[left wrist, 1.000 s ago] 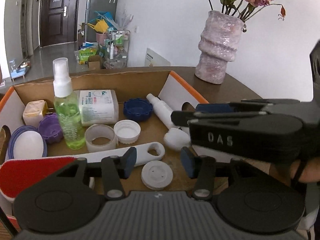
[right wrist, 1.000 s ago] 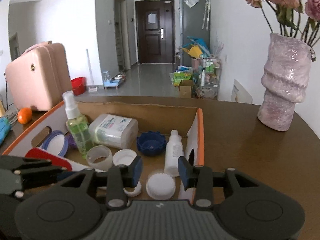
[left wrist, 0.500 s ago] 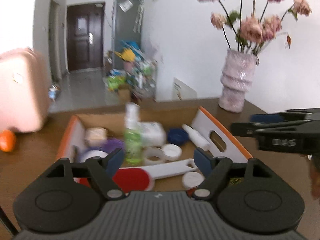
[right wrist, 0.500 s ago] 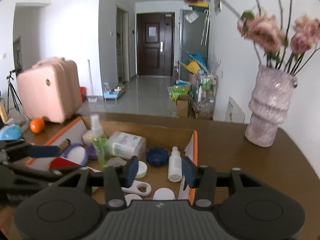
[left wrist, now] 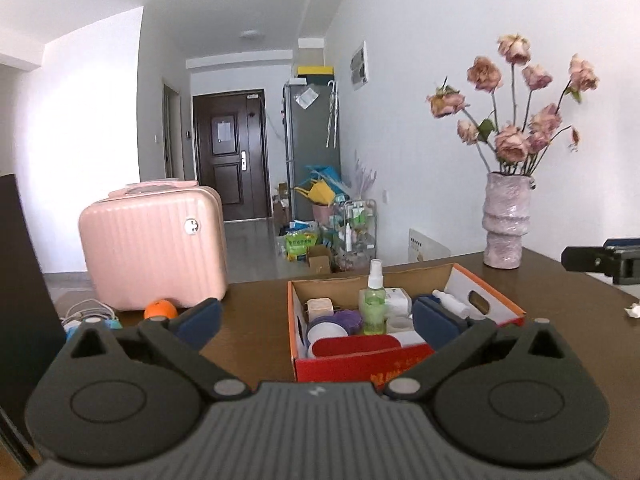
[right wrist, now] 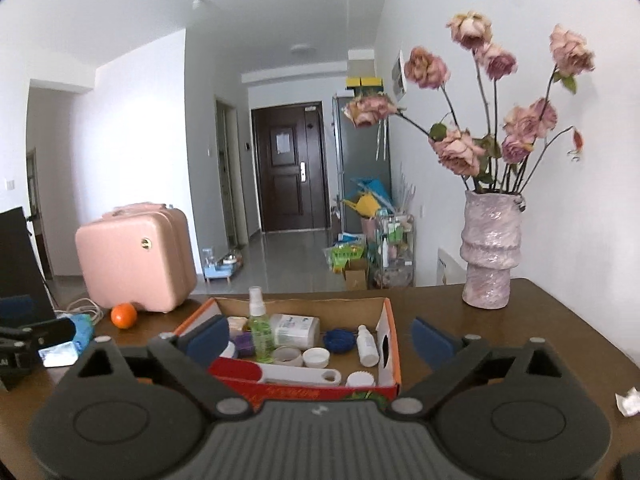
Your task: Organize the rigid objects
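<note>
Inside cardboard box (right wrist: 386, 312): spray bottle (right wrist: 260, 332), caps, brush; both tongs opening, empty.

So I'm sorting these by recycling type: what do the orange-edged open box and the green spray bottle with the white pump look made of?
The orange-edged open box looks like printed cardboard: raw brown inner walls, a cut handle slot. The green spray bottle seems clear glossy plastic, since green liquid shows through; its white pump looks like opaque plastic.
</note>
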### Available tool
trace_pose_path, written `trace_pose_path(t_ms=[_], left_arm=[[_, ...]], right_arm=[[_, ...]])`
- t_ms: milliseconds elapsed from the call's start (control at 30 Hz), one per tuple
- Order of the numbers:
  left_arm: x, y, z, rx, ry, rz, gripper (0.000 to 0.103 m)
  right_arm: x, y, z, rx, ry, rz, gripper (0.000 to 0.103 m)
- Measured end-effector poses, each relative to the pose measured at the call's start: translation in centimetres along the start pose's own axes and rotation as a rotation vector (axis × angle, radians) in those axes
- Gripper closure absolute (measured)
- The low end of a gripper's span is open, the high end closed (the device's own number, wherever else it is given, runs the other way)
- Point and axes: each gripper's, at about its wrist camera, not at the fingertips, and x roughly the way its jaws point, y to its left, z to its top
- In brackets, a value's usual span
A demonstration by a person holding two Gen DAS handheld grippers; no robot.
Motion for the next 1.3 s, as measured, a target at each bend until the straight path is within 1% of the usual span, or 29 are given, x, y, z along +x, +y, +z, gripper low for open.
trace_pose_path(t_ms=[133, 367, 433, 533, 633, 700, 733, 800, 833, 933, 1033, 1100, 1200, 1300], left_arm=[[-2.8, 0.4, -0.5, -0.033, -0.015, -0.008, 0.000], [-7.3, 1.4, -2.1, -0.097, -0.020, 0.016, 0.000], [-9.1, 1.7, -3.2, -0.095, -0.038, 0.014, 0.000], [-12.3, 1.8, -5.6, -0.069, -0.080, 0.033, 0.000], [-15.5, 2.0, -8.0, -0.064, -0.095, 0.032, 0.000], [-16.9, 2.0, -9.4, -0.055, -0.074, 0.020, 0.000], [-17.5, 1.8, -10.0, -0.047, -0.068, 0.026, 0.000], [-18.5, 1.5, -11.0, -0.053, -0.055, 0.070, 0.000], [-19.1, 1.2, -11.5, -0.064, -0.046, 0.083, 0.000], [-21.6, 0.6, -13.6, -0.065, -0.012, 0.074, 0.000], [-23.0, 0.4, -15.0, -0.046, 0.014, 0.082, 0.000], [-23.1, 0.4, -15.0, -0.034, 0.022, 0.077, 0.000], [-23.4, 0.6, -14.5, -0.045, -0.009, 0.092, 0.000], [-23.7, 0.9, -14.4, -0.057, -0.020, 0.083, 0.000]], right_arm=[[-2.8, 1.2, -1.0, 0.000, -0.013, -0.002, 0.000], [-7.2, 3.3, -3.5, -0.032, -0.031, -0.036, 0.000], [-9.0, 3.9, -4.5, -0.047, -0.042, -0.039, 0.000], [-12.0, 4.6, -6.3, -0.057, -0.045, -0.043, 0.000], [-15.0, 5.5, -8.5, -0.069, -0.049, -0.032, 0.000], [-16.8, 6.0, -10.1, -0.063, -0.044, -0.024, 0.000], [-17.5, 6.2, -10.9, -0.059, -0.036, -0.022, 0.000], [-18.7, 7.0, -12.4, -0.084, -0.020, -0.012, 0.000], [-19.2, 7.2, -13.0, -0.087, -0.023, -0.027, 0.000], [-21.3, 7.7, -14.6, -0.046, -0.031, -0.055, 0.000], [-24.5, 8.1, -16.6, 0.001, -0.041, -0.054, 0.000], [-26.0, 8.4, -17.9, 0.008, -0.034, -0.060, 0.000], [-26.0, 8.6, -18.4, -0.009, -0.003, -0.050, 0.000], [-25.8, 8.6, -18.1, 0.001, -0.005, -0.054, 0.000]])
